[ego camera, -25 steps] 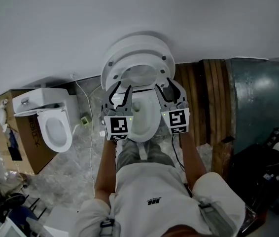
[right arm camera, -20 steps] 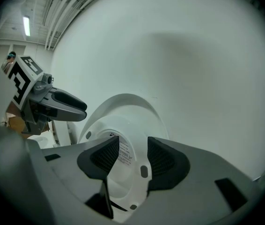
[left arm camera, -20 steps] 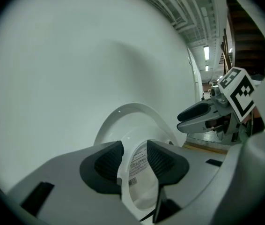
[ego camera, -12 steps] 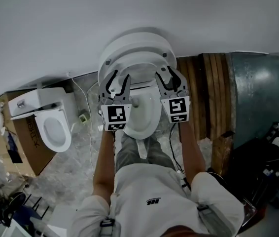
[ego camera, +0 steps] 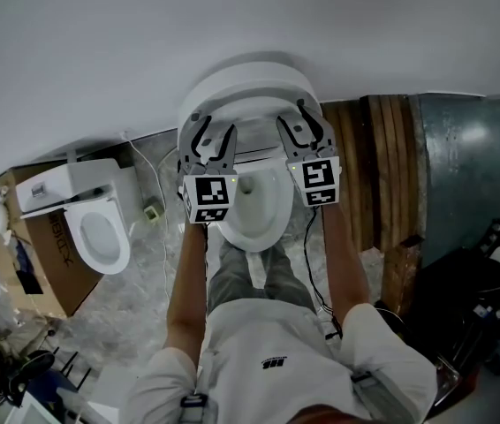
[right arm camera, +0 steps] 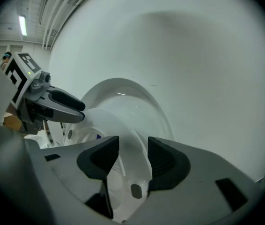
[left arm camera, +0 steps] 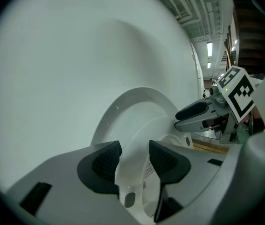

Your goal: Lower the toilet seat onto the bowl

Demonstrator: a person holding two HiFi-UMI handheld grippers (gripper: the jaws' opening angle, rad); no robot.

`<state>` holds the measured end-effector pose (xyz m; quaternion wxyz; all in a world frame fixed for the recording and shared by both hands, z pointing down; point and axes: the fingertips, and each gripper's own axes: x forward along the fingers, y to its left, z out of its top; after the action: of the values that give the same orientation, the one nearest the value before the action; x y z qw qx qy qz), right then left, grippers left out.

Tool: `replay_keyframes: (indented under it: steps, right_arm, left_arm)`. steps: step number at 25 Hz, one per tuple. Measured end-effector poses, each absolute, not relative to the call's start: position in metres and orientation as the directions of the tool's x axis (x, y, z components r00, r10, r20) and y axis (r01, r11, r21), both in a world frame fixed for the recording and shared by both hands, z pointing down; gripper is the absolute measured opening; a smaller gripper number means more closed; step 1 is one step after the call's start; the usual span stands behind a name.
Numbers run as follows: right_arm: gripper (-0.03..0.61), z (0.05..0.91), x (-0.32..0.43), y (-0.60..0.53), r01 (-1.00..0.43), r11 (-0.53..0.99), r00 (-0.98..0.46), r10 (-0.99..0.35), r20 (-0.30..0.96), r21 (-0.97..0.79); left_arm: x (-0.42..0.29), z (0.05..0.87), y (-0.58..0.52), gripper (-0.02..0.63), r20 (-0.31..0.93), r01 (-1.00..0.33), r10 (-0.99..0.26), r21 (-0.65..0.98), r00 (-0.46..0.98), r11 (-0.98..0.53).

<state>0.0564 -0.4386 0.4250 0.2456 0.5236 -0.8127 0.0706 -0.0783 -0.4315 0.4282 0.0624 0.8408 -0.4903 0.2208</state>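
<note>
The white toilet seat [ego camera: 248, 106] stands raised against its lid [ego camera: 250, 71] by the wall, above the open bowl [ego camera: 254, 210]. My left gripper [ego camera: 208, 140] is at the seat's left rim and my right gripper [ego camera: 301, 129] at its right rim. In the left gripper view the seat's rim [left arm camera: 131, 170] runs between the dark pads [left arm camera: 105, 162] of the left gripper [left arm camera: 135, 153], whose jaws have just been opening; I see no pad pressing on it. The right gripper [right arm camera: 132, 149] likewise straddles the seat [right arm camera: 99, 125] with its jaws apart.
A second toilet [ego camera: 100, 228] rests on a cardboard box [ego camera: 29, 254] at the left. A white cable [ego camera: 157, 193] trails down the wall to the floor. Dark wooden planks [ego camera: 365, 175] and a large grey-green drum [ego camera: 471, 175] stand right of the bowl.
Both grippers have moved forward from over the bowl to the raised seat's rim. The left jaws have spread apart.
</note>
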Motion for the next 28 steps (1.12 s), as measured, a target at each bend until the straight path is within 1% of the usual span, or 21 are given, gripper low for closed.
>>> replay_keyframes:
  steps: [5, 7, 8, 13, 17, 24, 28]
  right_arm:
    - [0.207, 0.435, 0.050, -0.448, -0.869, 0.482, -0.374, -0.786, 0.492, 0.110]
    - [0.212, 0.436, 0.051, -0.452, -0.872, 0.480, -0.377, -0.786, 0.490, 0.099]
    - [0.225, 0.437, 0.052, -0.453, -0.873, 0.477, -0.376, -0.788, 0.489, 0.098]
    - [0.229, 0.442, 0.056, -0.459, -0.866, 0.487, -0.379, -0.785, 0.490, 0.111]
    - [0.219, 0.444, 0.053, -0.458, -0.862, 0.500, -0.402, -0.772, 0.492, 0.080]
    - [0.196, 0.439, 0.056, -0.444, -0.858, 0.507, -0.407, -0.770, 0.491, 0.084]
    - [0.193, 0.438, 0.057, -0.431, -0.858, 0.505, -0.403, -0.775, 0.487, 0.094]
  left_arm:
    - [-0.078, 0.435, -0.441, 0.221, 0.442, -0.854, -0.790, -0.092, 0.426, -0.512]
    - [-0.077, 0.438, -0.443, 0.227, 0.450, -0.853, -0.784, -0.089, 0.427, -0.515]
    - [-0.077, 0.439, -0.444, 0.228, 0.453, -0.852, -0.783, -0.089, 0.426, -0.515]
    - [-0.074, 0.441, -0.450, 0.230, 0.453, -0.852, -0.783, -0.091, 0.426, -0.516]
    - [-0.075, 0.442, -0.452, 0.232, 0.458, -0.849, -0.779, -0.092, 0.428, -0.521]
    - [-0.074, 0.439, -0.440, 0.230, 0.464, -0.851, -0.778, -0.090, 0.424, -0.518]
    - [-0.076, 0.438, -0.429, 0.213, 0.464, -0.853, -0.779, -0.088, 0.421, -0.514]
